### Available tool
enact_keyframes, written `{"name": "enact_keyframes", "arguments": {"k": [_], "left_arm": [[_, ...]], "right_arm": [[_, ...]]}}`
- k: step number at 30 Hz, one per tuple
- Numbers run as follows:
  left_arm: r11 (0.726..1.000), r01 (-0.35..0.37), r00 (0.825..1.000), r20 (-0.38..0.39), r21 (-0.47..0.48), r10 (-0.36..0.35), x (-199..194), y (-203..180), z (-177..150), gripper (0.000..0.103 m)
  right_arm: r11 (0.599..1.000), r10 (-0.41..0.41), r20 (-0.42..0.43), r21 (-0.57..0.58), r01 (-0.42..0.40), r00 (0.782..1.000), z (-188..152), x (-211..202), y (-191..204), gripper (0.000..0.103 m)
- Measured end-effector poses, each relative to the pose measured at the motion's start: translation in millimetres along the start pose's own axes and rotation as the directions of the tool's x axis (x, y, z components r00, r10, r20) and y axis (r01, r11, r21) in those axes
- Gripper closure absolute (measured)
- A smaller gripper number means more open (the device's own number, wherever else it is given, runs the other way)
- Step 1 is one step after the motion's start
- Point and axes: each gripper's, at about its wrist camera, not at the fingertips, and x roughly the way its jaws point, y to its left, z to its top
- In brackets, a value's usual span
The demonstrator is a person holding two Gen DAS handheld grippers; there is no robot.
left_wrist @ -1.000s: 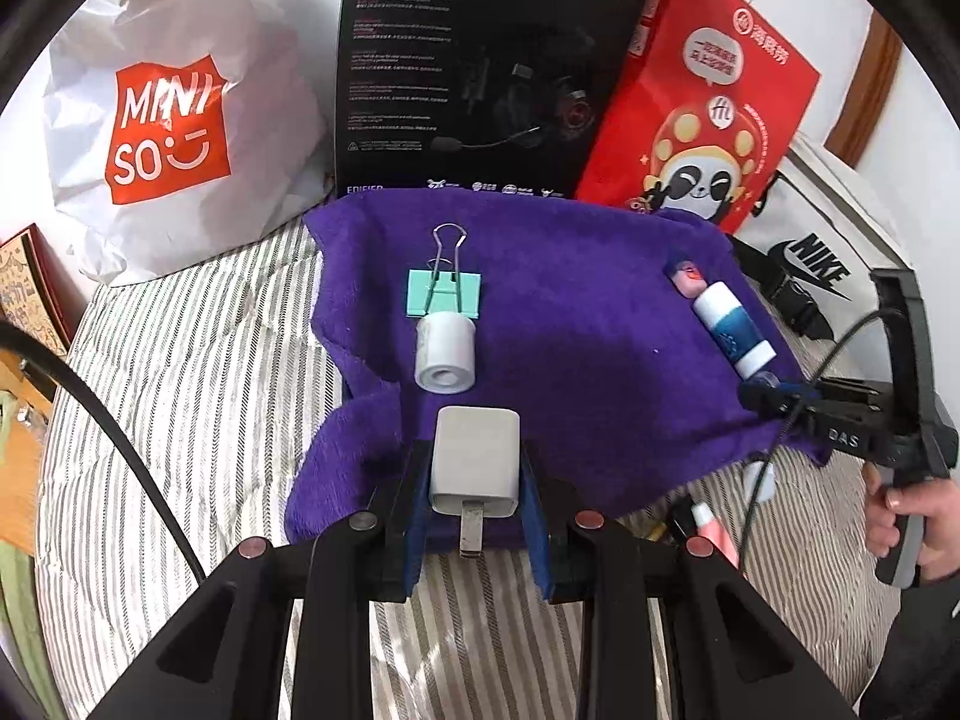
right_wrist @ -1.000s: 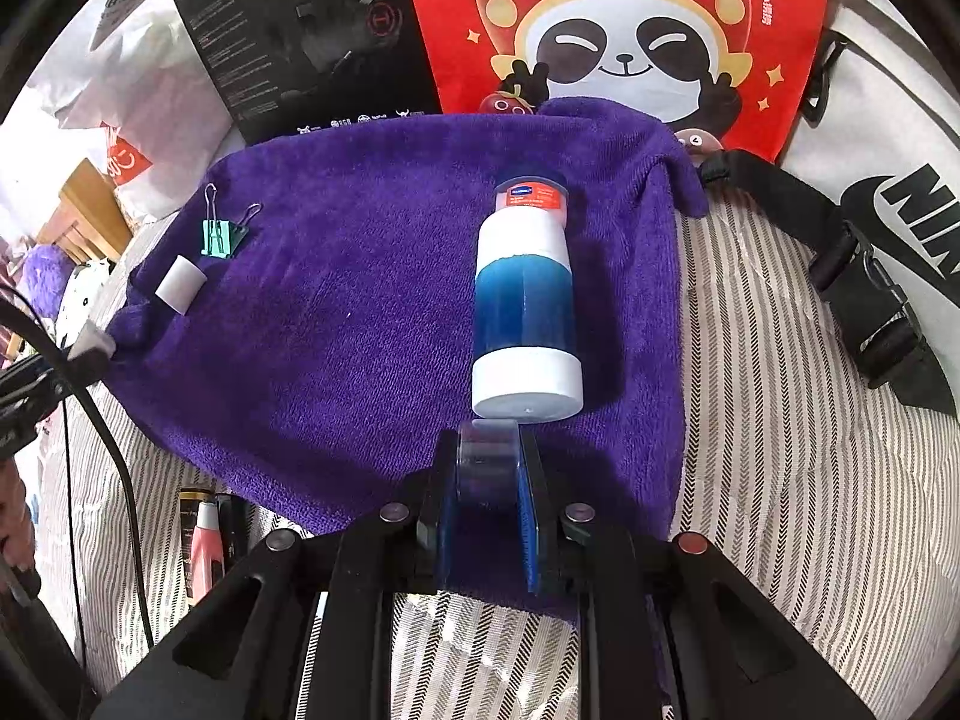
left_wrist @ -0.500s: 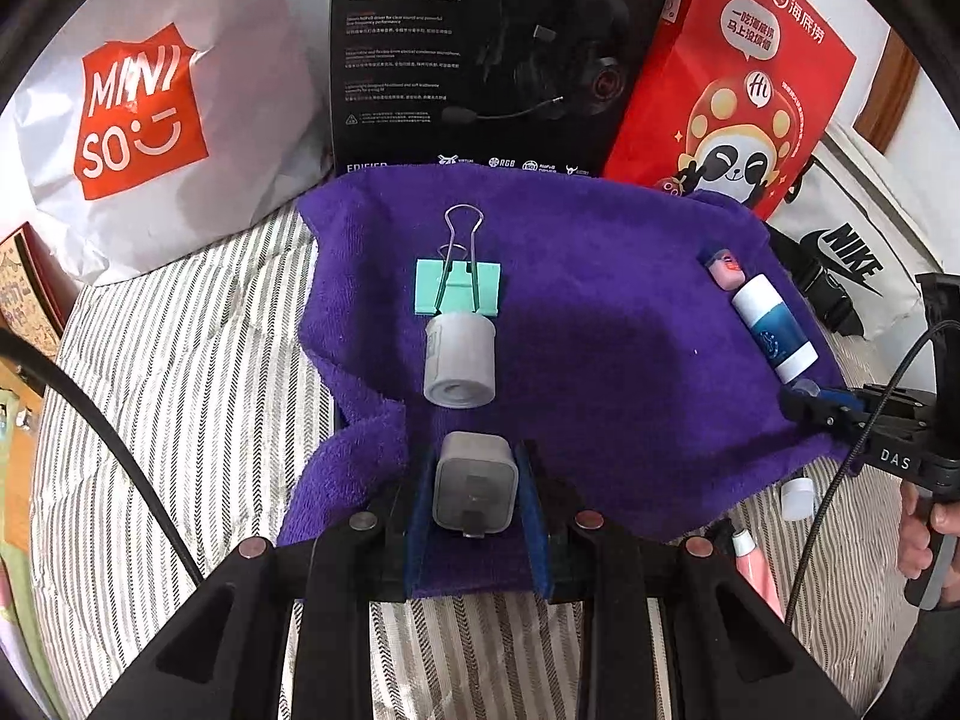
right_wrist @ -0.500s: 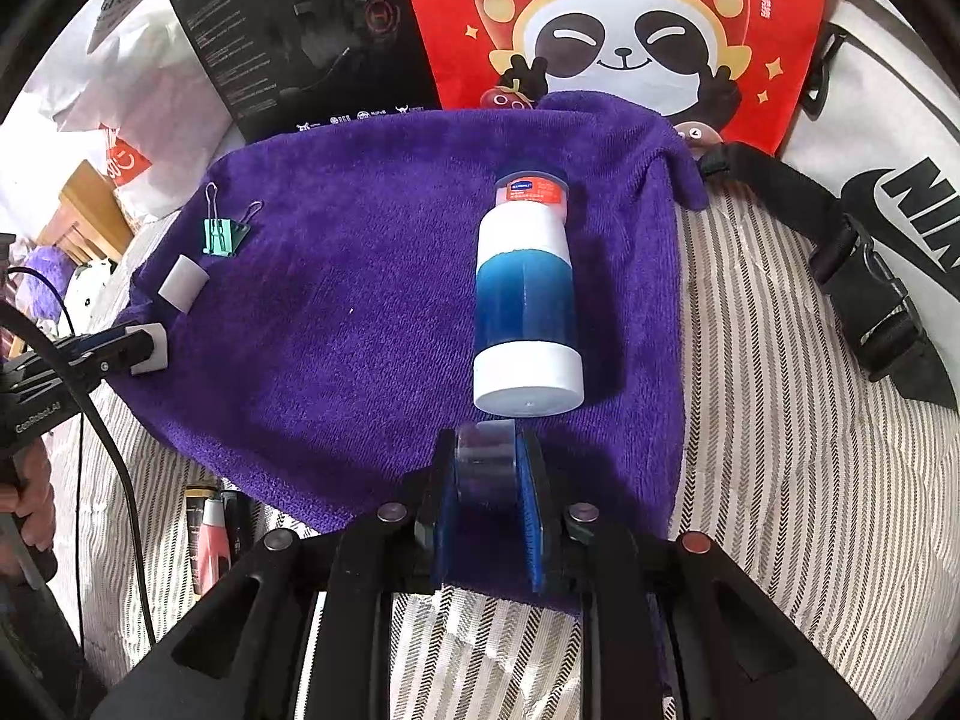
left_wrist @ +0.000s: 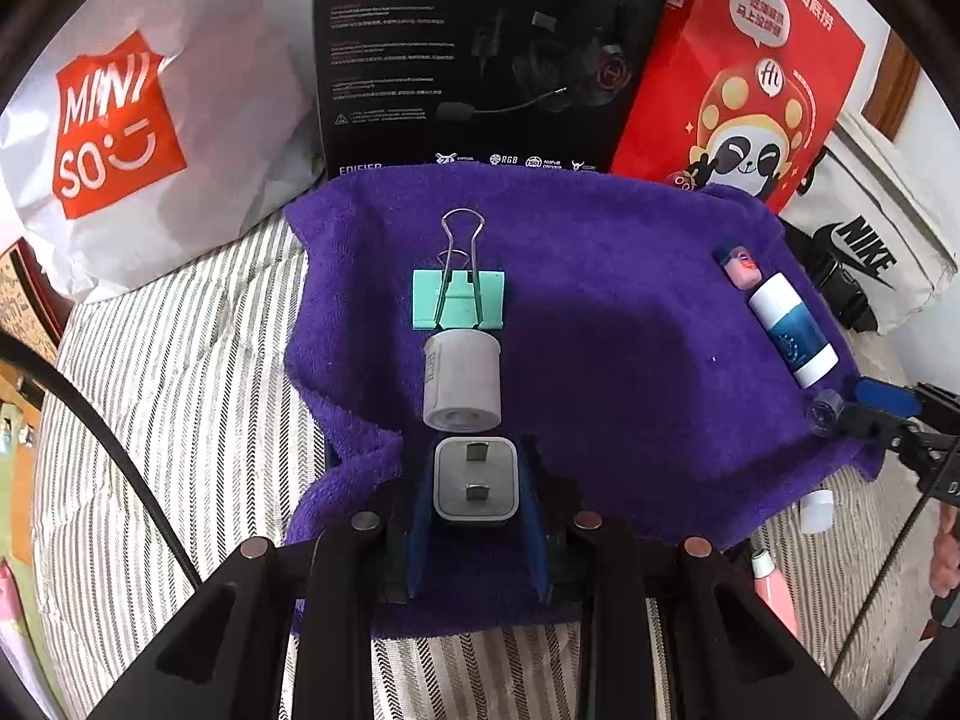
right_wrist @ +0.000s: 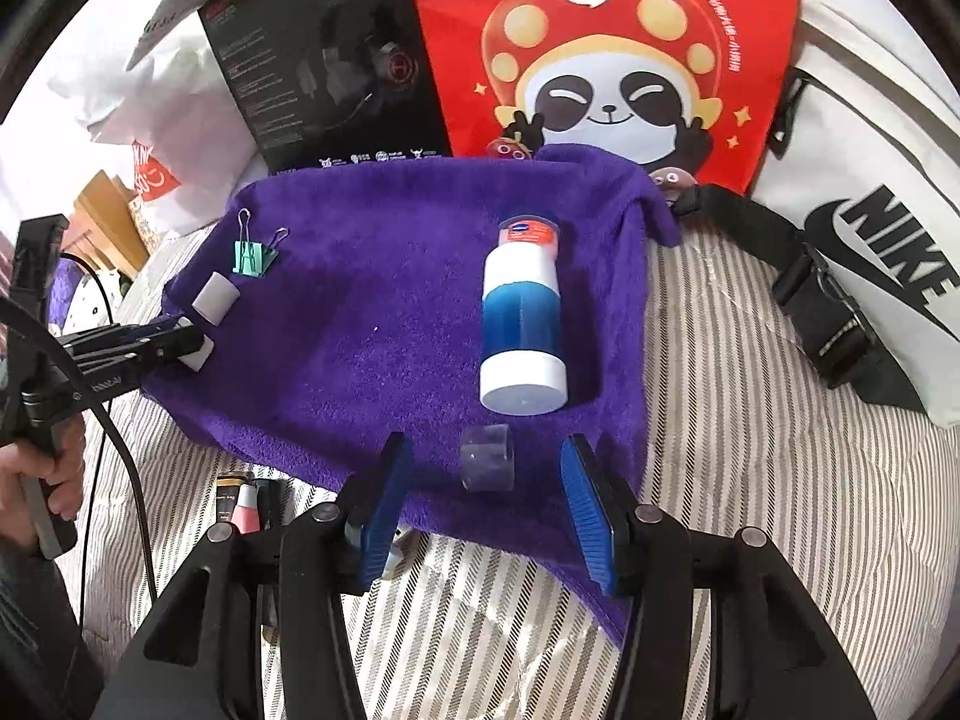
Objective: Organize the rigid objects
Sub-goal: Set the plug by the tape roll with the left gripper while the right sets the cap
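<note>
A purple towel lies on a striped bed. My left gripper is shut on a white USB charger plug, held low over the towel's front left edge, just behind a white tape roll and a green binder clip. My right gripper is open, its blue pads either side of a small clear cap standing on the towel. Just beyond it lies a blue and white bottle with a small red-topped jar behind. In the right wrist view the left gripper shows at the towel's left edge.
A white Miniso bag, a black headset box, a red panda bag and a white Nike bag line the back. A pink tube and other small items lie on the bed in front of the towel.
My right gripper has opened and let go of the clear cap, which now stands on the towel. My left gripper has moved forward over the towel and tilted the plug prongs toward the camera.
</note>
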Motion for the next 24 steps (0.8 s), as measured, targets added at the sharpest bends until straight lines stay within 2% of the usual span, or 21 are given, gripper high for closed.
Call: {"name": "enact_keyframes", "arguments": {"k": [12,21,24], "left_arm": [[1.000,-0.024,0.999,-0.026,0.010,0.024,6,-2,-8,0.076],[0.999,-0.042,0.999,0.023,-0.018,0.043,-27,-5,-16,0.076],[0.999,-0.040,0.998,0.053,-0.001,0.040,-44,-12,-22,0.066]], "right_arm": [[0.998,0.015,0.061,0.062,-0.018,0.998,-19,-25,-11,0.050],[1.000,0.009,0.078,-0.014,-0.008,0.997,-50,-45,12,0.046],[0.999,0.022,0.077,-0.040,-0.019,0.997,-61,-41,24,0.046]]}}
